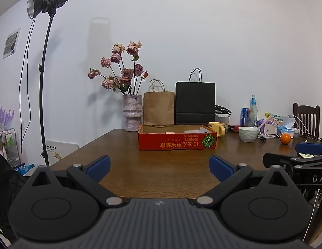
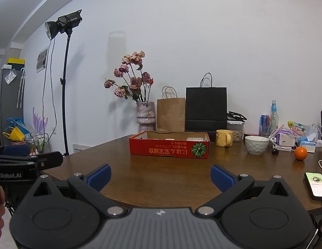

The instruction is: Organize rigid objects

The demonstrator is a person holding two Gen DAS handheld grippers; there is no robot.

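Note:
A shallow red cardboard box [image 1: 177,142] [image 2: 168,149] with a pumpkin picture sits mid-table; small pale items lie inside, mostly hidden by its wall. A yellow mug [image 1: 217,129] [image 2: 223,138], a white bowl [image 1: 248,134] [image 2: 256,144] and an orange [image 1: 285,138] [image 2: 300,153] stand to its right. My left gripper [image 1: 159,167] is open and empty above the table's near edge. My right gripper [image 2: 160,176] is open and empty, level with it. Each gripper shows at the other view's edge: right [image 1: 306,151], left [image 2: 21,155].
A vase of dried roses [image 1: 133,115], a brown bag [image 1: 159,108] and a black bag [image 1: 195,102] line the wall. Bottles, a can and clutter [image 2: 285,137] sit far right. A phone [image 2: 315,183] lies at the right edge. A light stand [image 1: 44,83] stands left.

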